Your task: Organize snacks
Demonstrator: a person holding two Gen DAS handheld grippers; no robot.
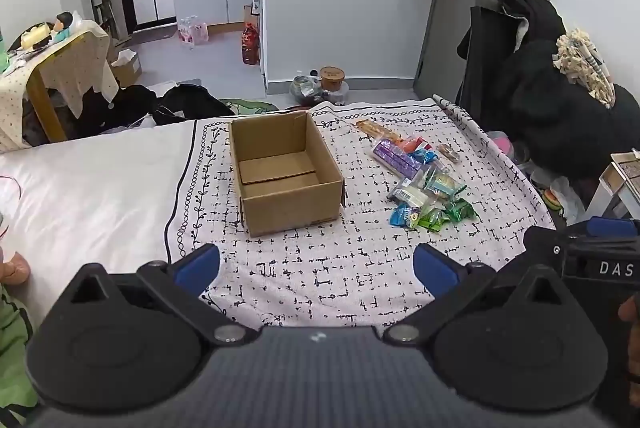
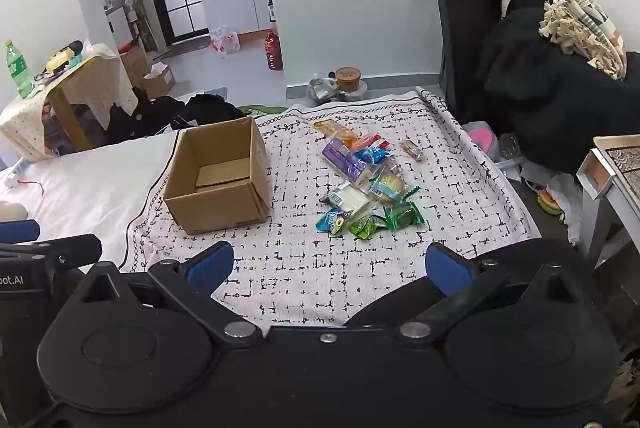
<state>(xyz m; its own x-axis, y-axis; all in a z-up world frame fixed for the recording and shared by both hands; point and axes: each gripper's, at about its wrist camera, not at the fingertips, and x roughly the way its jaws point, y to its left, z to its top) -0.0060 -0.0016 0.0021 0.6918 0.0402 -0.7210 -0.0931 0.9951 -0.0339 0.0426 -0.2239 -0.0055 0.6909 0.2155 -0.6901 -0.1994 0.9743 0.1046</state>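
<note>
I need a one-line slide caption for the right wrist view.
Open right hand-held gripper above a patterned cloth, facing an empty cardboard box and a pile of snack packets.

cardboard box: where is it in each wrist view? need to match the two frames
Left wrist: the cardboard box sits just left of centre, open top, nothing visible inside, on the patterned cloth.
Right wrist: the box lies further left, mid-height, seen more from its right side.
Shared landmark: the snack pile, to the right of the box in both views.
</note>
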